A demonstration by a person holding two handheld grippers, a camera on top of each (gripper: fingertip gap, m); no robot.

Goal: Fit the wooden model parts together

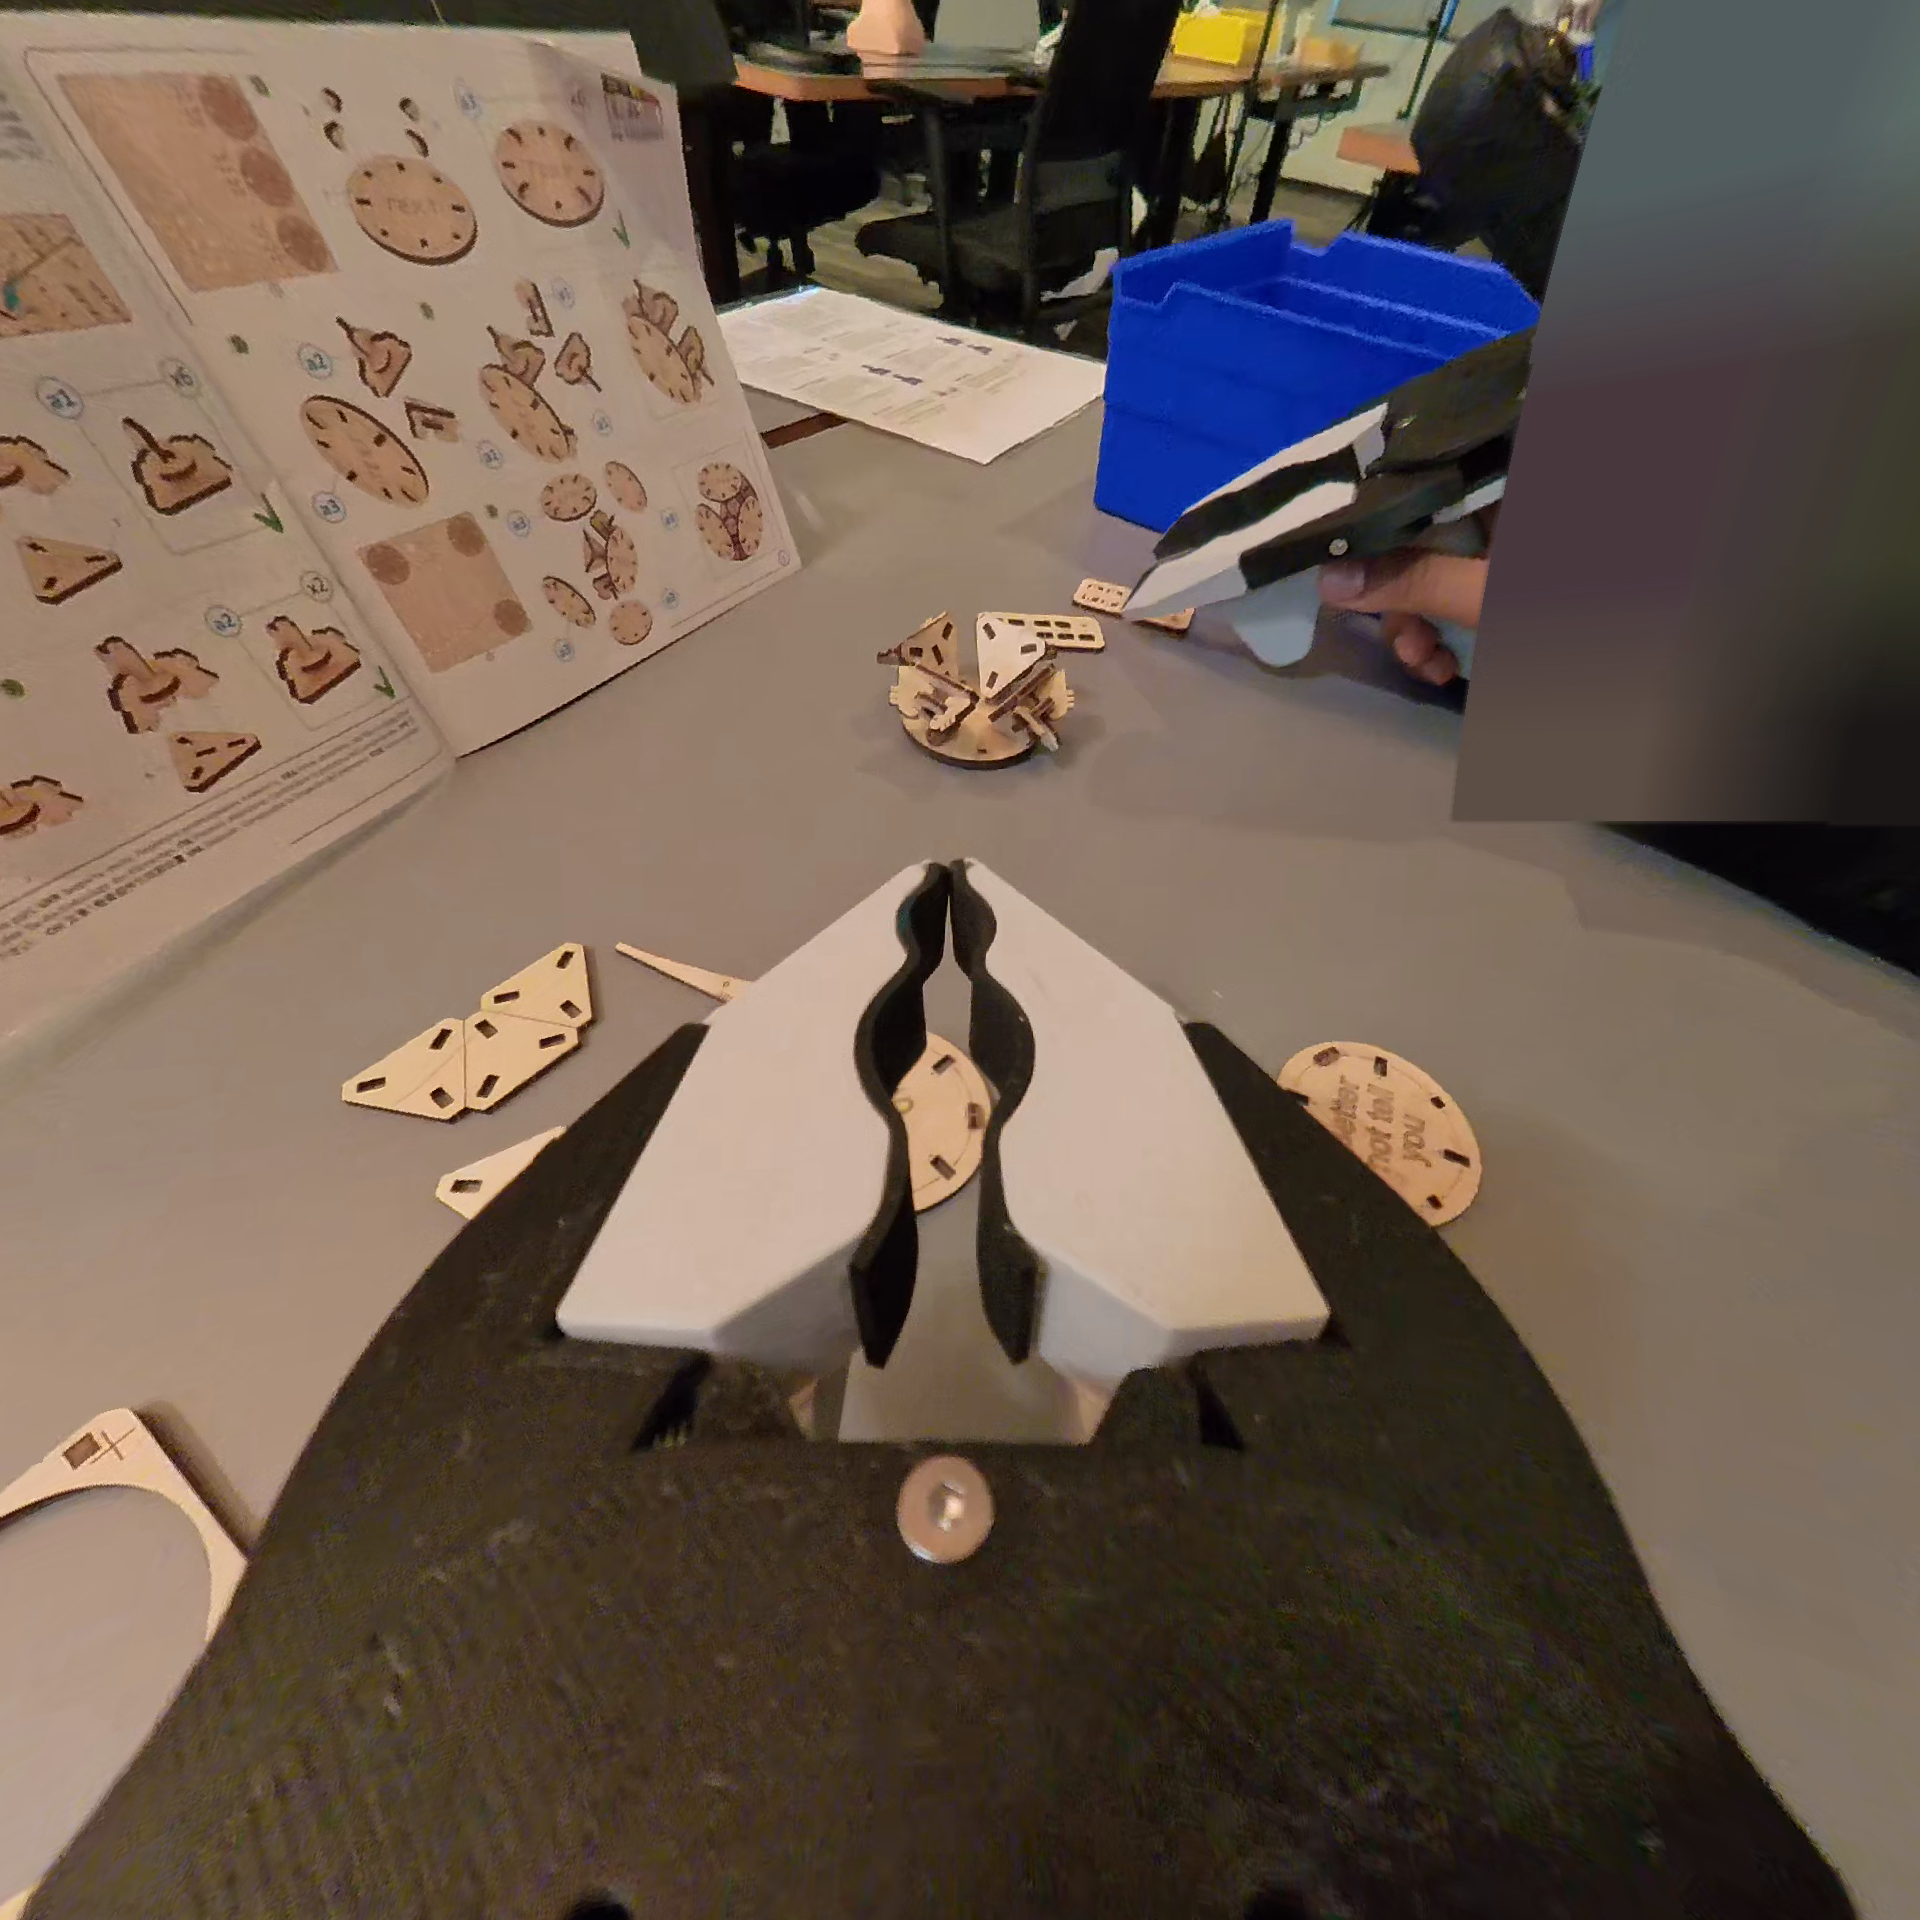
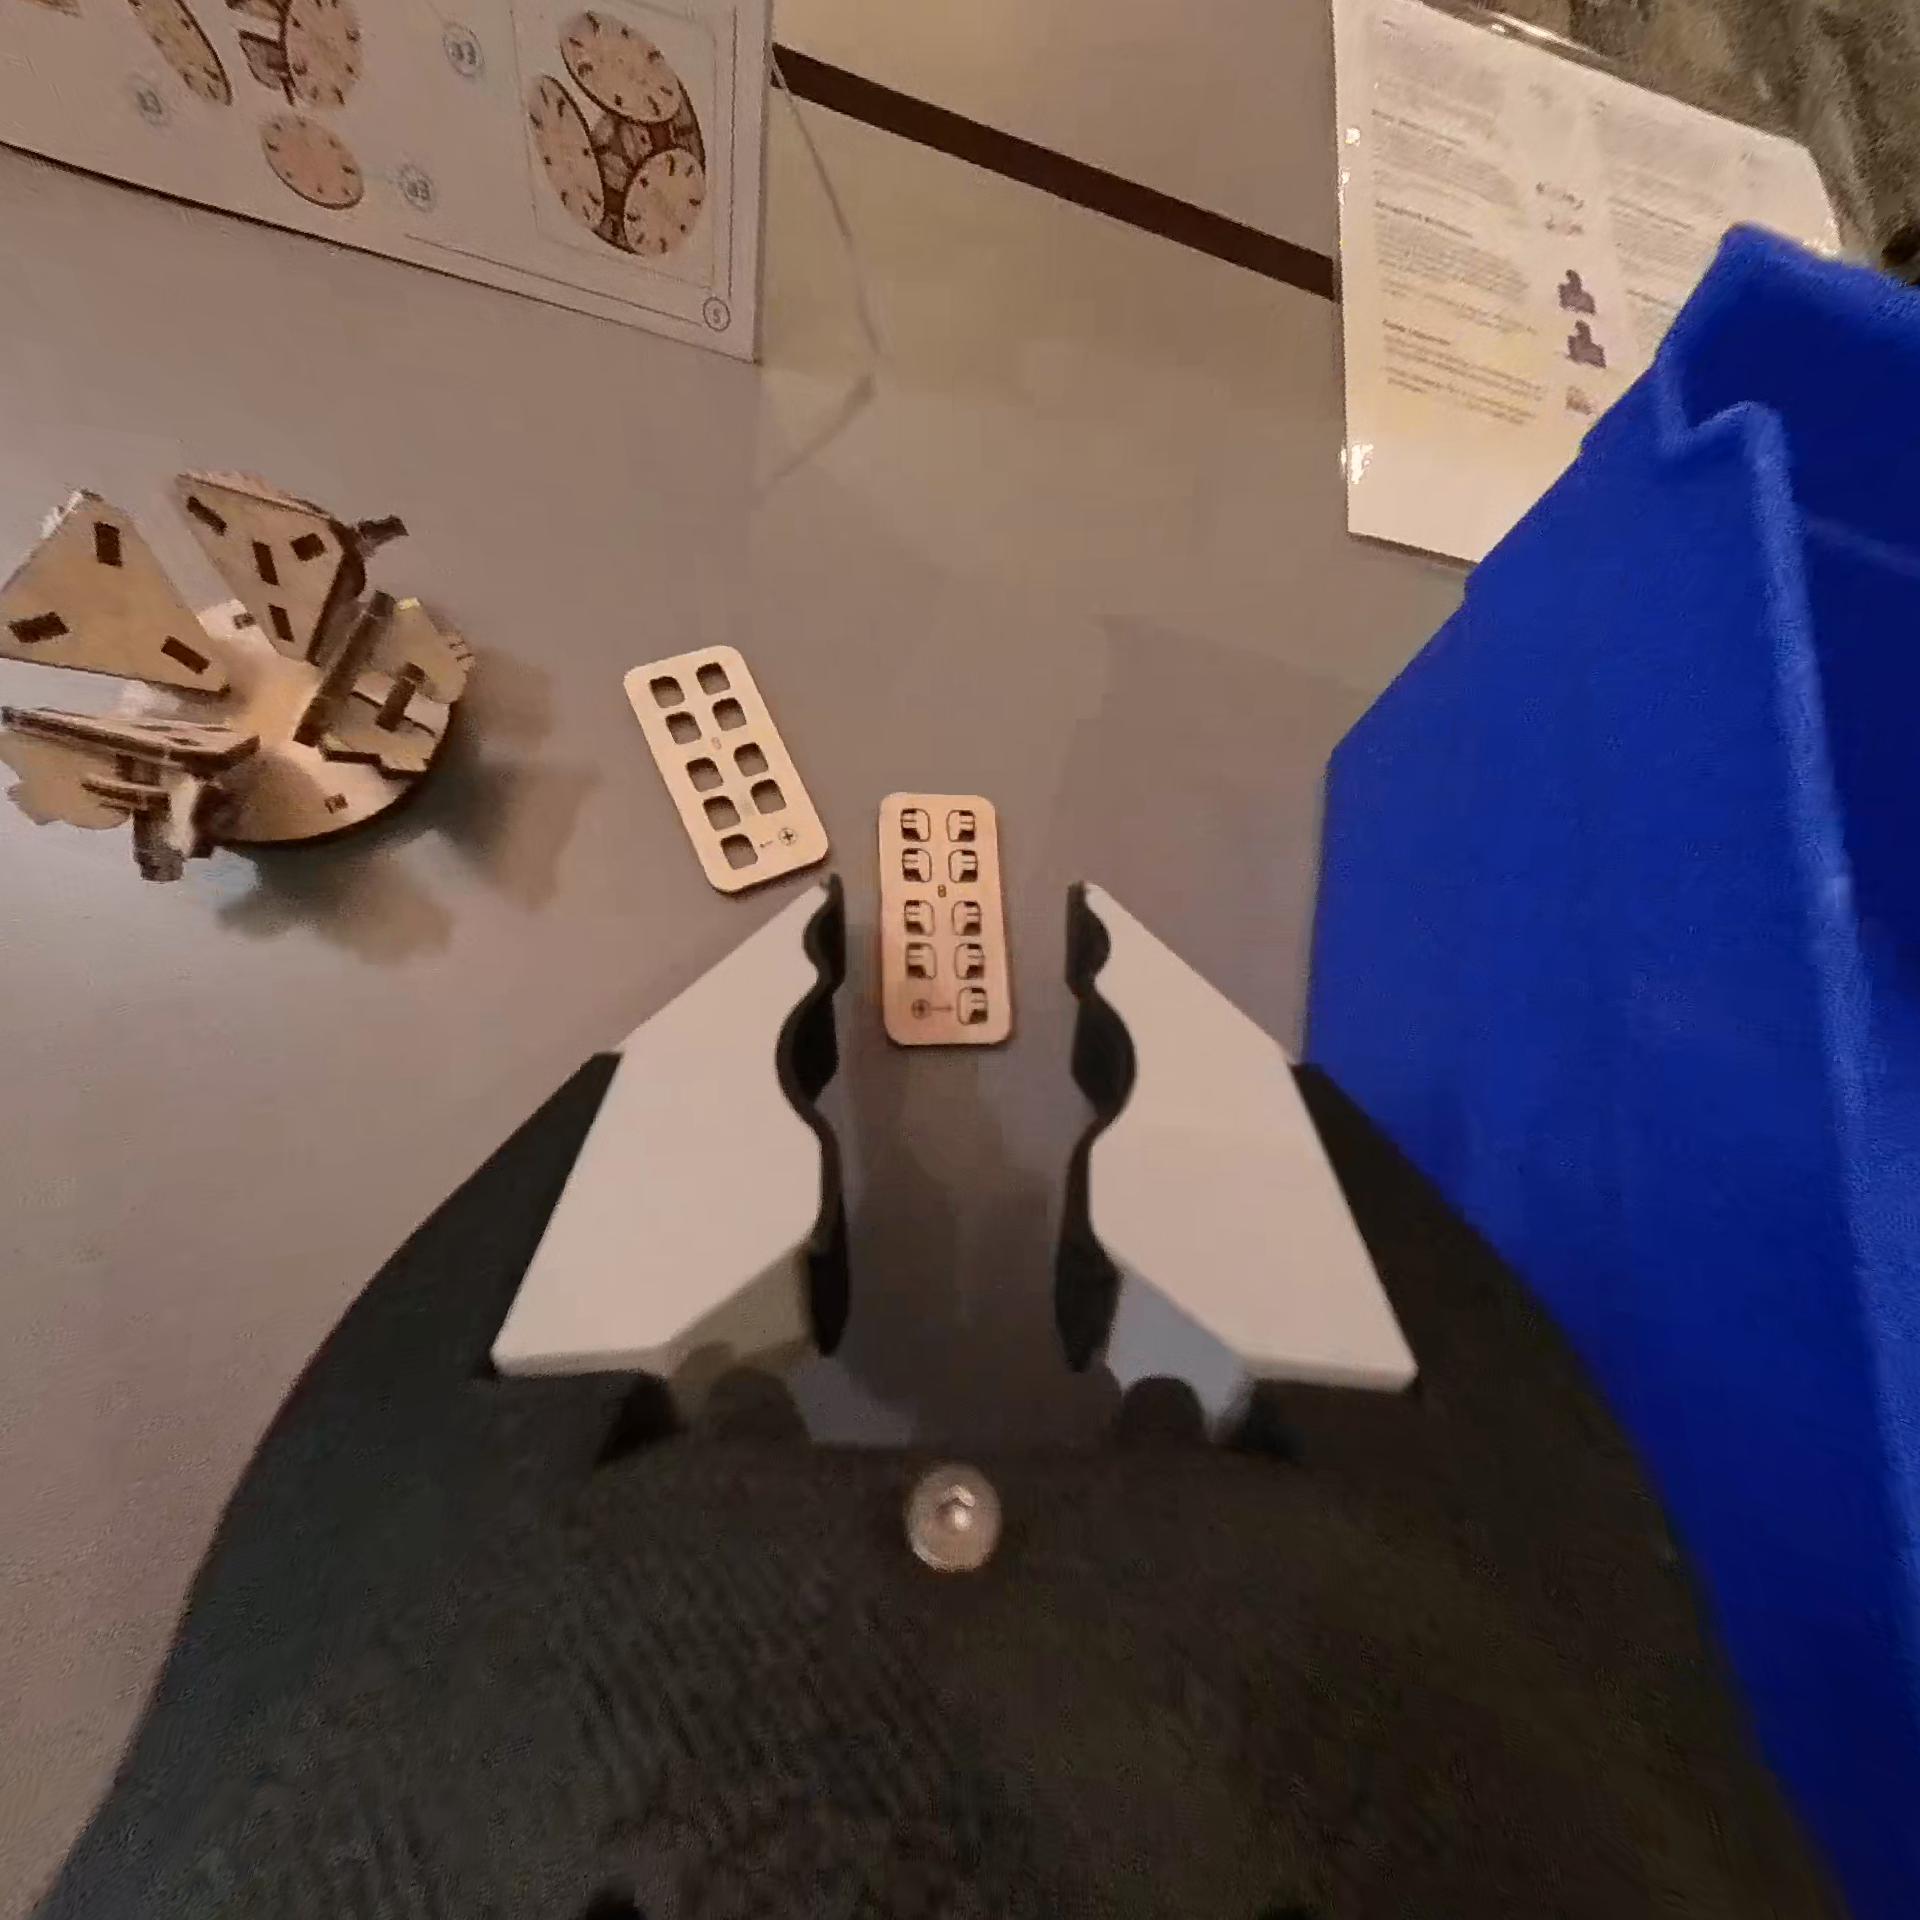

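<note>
Two hand-held grippers w/ pale grey fingers and wavy black pads work over a smooth grey table [image 1: 1195, 883].

Left view, left to right: an open booklet [image 1: 364, 416] of diagrams stands at 10 o'clock. Flat pale-wood triangles [image 1: 488, 1039] w/ slots lie at 9 o'clock of the left gripper [image 1: 951, 868], whose tips meet, closed on nothing. A slotted wood disc [image 1: 940, 1132] shows under its pads. A half-built wood model [image 1: 977, 686] on a round base sits at 12 o'clock. An engraved disc [image 1: 1382, 1127] lies at 3 o'clock.

Right view: the right gripper [image 2: 956, 899] is open, pads apart and clear of a small wood card [image 2: 943, 920] w/ cut-out parts lying flat on the table between them. A second card [image 2: 724, 767], its holes empty, lies at 11 o'clock. A blue plastic bin [image 2: 1662, 935] stands at 3 o'clock.
</note>
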